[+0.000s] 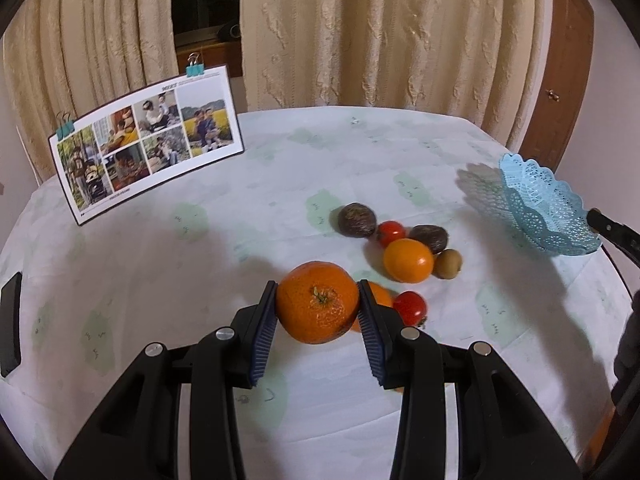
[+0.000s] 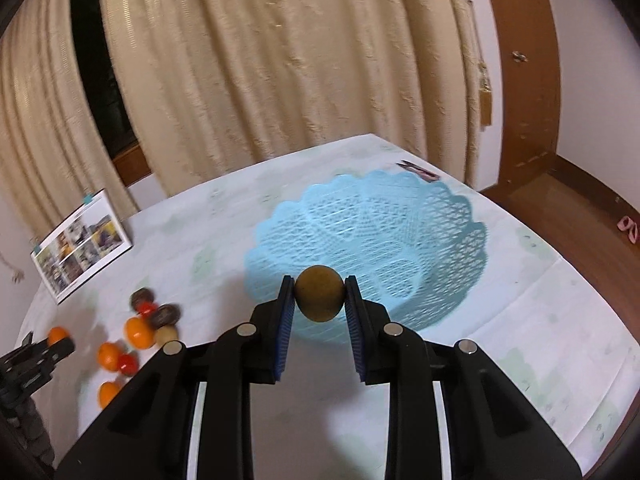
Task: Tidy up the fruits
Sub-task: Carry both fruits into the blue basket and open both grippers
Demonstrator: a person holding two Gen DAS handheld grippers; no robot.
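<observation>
Holding a brown kiwi [image 2: 319, 299] between its blue pads, the right hand-held gripper [image 2: 319, 300] is closed down to the fruit's width, pads pressing the kiwi's two flanks, its long axis running roughly up-down between them. The blue lattice basket [image 2: 452, 216] lies directly ahead of and below this hand-held gripper, its near rim just beyond the fingertips; judged, the fruit sits at or just over that near edge, so the coming release turns on carrying it a little further forward over the basin. The basket appears to hold nothing yet. The left hand-held gripper [image 1: 318, 304] is closed on a large orange [image 1: 318, 304], stem end facing the camera, pads on its left and right sides; whether the orange is lifted clear of the bench [image 1: 160, 280] cannot be told. The remaining fruit lies just ahead and to the right of the left hand-held gripper: a red tomato [image 1: 410, 307] beside the right finger, a smaller orange [image 1: 408, 261], a second kiwi [image 1: 448, 264], two dark fruits [image 1: 357, 220], and another tomato [image 1: 391, 233]. From the left hand-held gripper the basket is well off to the right, tilted in view. The right hand is nearer the basket; judged, its drop comes first.
</observation>
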